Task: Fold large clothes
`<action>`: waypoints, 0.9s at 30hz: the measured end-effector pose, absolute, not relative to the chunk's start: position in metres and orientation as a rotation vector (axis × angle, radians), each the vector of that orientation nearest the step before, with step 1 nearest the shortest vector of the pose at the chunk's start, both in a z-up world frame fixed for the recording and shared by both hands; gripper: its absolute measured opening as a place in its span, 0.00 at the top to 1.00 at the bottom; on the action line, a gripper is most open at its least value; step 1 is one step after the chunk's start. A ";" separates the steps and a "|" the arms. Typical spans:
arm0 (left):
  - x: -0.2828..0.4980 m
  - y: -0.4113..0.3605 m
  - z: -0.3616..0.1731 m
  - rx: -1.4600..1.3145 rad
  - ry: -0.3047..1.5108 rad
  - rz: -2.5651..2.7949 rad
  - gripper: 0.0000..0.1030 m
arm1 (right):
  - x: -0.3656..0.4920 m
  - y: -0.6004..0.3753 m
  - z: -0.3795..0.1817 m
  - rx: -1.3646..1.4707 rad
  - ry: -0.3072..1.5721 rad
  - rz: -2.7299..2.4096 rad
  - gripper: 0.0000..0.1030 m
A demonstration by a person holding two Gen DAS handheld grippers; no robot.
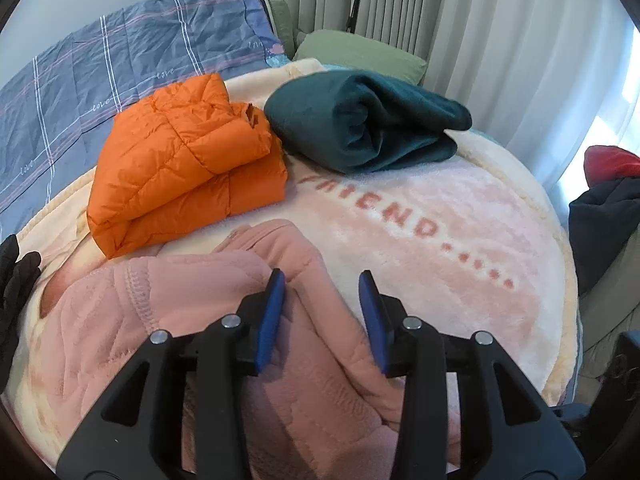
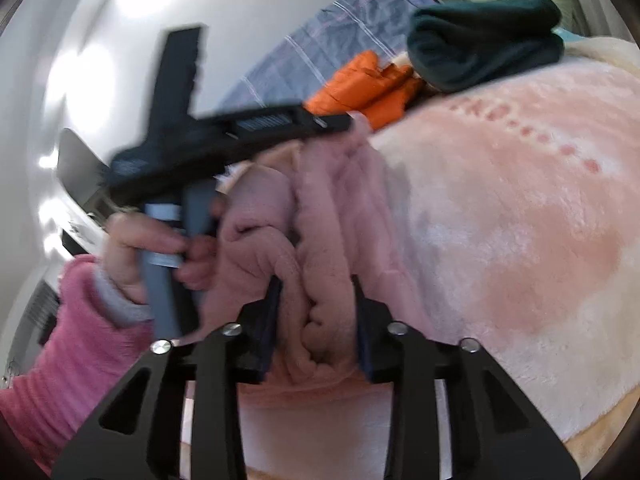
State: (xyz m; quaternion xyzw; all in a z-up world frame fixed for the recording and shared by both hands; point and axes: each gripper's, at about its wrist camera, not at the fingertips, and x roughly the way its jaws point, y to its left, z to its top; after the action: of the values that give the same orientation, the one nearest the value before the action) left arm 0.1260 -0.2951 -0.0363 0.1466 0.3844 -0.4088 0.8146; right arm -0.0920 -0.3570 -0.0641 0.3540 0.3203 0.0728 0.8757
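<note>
Between the parted pads of my left claw (image 1: 322,280) lies the pink fleece garment (image 1: 168,320) on the bed's blanket (image 1: 460,280), ungripped. My right claw (image 2: 316,284) straddles its bunched folds; whether it's gripping, I cannot tell. Ahead sit a folded orange jacket (image 1: 180,160) and a teal fleece (image 1: 368,120).

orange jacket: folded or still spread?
Folded. The orange jacket lies as a compact layered stack on the blanket, beside the green garment.
</note>
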 end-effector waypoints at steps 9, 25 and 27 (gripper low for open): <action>0.113 -0.232 0.023 0.337 0.694 -0.834 0.70 | -0.090 -0.368 -0.078 0.793 0.704 0.155 0.71; 0.119 -0.250 -0.048 0.527 0.756 -0.843 0.52 | -0.111 -0.368 -0.042 0.622 0.642 0.057 0.51; 0.119 -0.251 -0.048 0.531 0.751 -0.834 0.52 | -0.111 -0.369 -0.031 0.616 0.586 0.078 0.57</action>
State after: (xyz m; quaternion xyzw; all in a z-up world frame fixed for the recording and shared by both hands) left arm 0.1190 -0.2510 -0.0485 0.2485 0.3518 -0.3908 0.8135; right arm -0.1112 -0.3693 -0.0309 0.2989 0.2840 0.0381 0.9103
